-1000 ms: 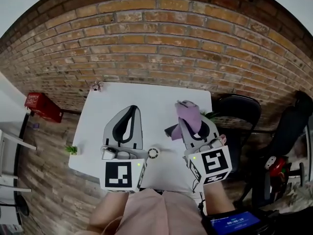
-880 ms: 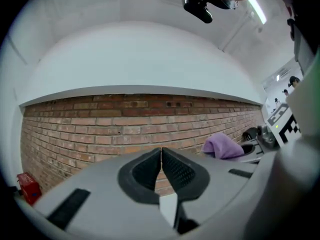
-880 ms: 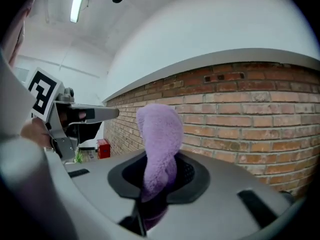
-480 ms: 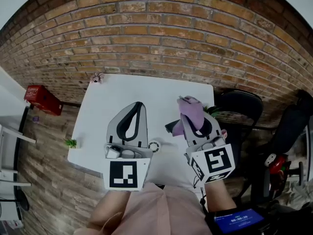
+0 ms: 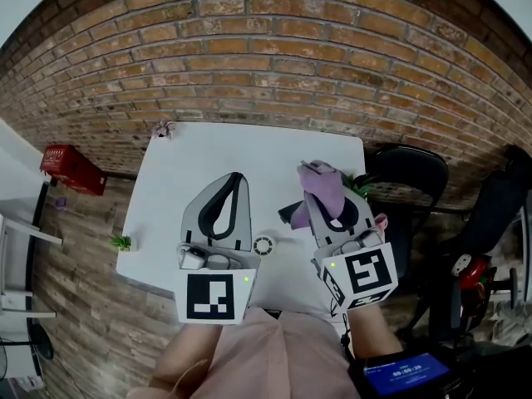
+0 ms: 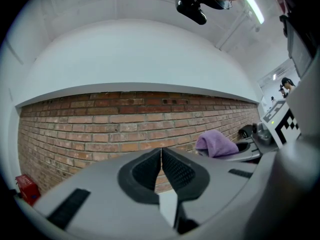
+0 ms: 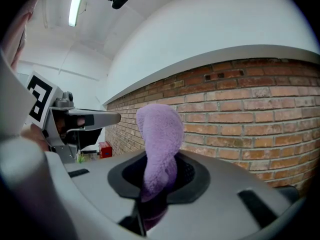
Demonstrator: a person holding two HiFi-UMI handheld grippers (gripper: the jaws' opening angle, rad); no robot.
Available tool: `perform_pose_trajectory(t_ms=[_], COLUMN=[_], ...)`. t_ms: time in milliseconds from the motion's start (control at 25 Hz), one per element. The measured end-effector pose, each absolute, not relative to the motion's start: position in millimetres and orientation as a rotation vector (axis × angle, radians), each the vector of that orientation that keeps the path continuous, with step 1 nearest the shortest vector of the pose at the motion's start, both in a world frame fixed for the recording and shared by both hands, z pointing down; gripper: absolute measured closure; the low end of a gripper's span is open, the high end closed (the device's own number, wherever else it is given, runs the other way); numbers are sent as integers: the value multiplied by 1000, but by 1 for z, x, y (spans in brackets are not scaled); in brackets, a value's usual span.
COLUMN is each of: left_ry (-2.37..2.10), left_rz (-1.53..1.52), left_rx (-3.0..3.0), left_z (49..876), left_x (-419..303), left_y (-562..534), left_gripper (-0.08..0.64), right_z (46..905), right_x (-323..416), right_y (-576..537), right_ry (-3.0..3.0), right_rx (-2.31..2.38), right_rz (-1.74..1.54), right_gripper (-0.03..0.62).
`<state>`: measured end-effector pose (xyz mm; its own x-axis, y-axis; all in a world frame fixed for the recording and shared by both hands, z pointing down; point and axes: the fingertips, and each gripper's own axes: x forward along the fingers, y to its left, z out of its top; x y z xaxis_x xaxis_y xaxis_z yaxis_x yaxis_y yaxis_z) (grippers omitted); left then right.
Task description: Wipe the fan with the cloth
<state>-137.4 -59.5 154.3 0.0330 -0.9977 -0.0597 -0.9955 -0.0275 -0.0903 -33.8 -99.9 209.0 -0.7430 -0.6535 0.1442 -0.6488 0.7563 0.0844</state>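
Right gripper (image 7: 158, 176) first: its jaws are pinching the purple cloth (image 7: 158, 129), a plush, fleecy fold that flops over above the black ribbed pads. Across from it, the left gripper (image 6: 161, 153) has its jaws pressed together on nothing, textured pads meeting along a thin seam. Both wear smooth grey plastic shells.

So the cloth is in hand, but by my reading no wiping has started; it hangs in the air and touches only the jaws.

Below, between the two grippers and back toward the person, a small round white object (image 5: 263, 244) sits on the smooth white table (image 5: 208, 152). That is probably the fan, though it is too small to be sure. Beyond is rough brick wall (image 6: 100, 119).
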Motion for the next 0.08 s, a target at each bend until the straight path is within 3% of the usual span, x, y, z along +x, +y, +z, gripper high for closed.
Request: perform_pose_trajectory(t_ms=[80], left_ry=[2106], left_rz=[-38], left_rx=[-2179], left_z=[155], left_x=[-136], left_y=[-59], left_gripper=[545], right_z=[209], right_x=[-34], right_y=[-99], right_ry=[-2789], right_rx=[1041], right_rz=[-46], right_gripper=[518])
